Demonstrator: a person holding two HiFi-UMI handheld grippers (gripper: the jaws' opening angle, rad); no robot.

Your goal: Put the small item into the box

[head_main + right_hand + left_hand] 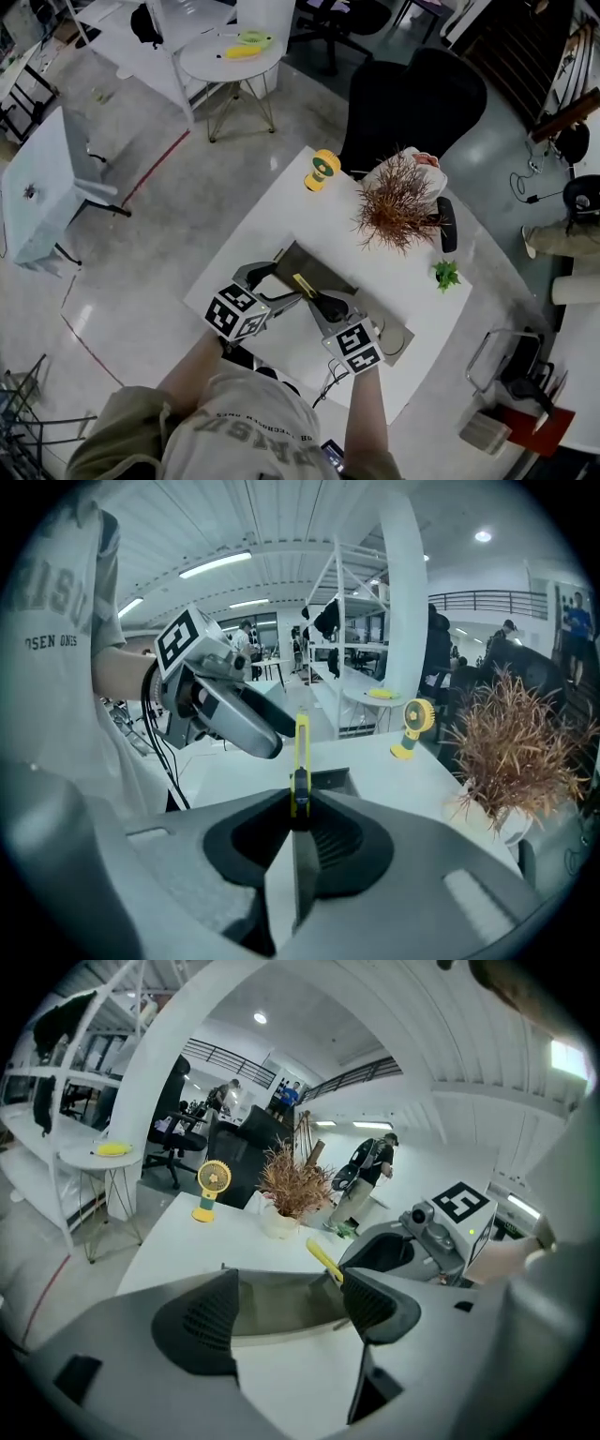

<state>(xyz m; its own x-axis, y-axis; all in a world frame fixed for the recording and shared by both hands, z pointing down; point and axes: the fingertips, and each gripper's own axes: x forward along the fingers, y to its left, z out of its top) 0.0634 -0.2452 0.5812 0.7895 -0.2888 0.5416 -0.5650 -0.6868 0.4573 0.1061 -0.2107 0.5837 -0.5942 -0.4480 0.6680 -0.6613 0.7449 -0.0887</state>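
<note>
At the near edge of a white table (272, 216), a person in a khaki shirt with partly cut-off lettering holds 2 grippers. Each gripper bears a cube of black-and-white square markers. Left gripper (286, 1305): jaws spread wide, nothing between them, hovering at the near rim of an open olive box (319, 267). Right gripper (298, 819): jaws clamped on a slim yellow utility knife (300, 747) with a black slider, held over the box's right side, not lying in it. Farther off stand a dried plant (398, 202) in a white pot and a yellow handheld fan (322, 170) whose round label is unreadable. Beyond the table sits a black chair (417, 103).
</note>
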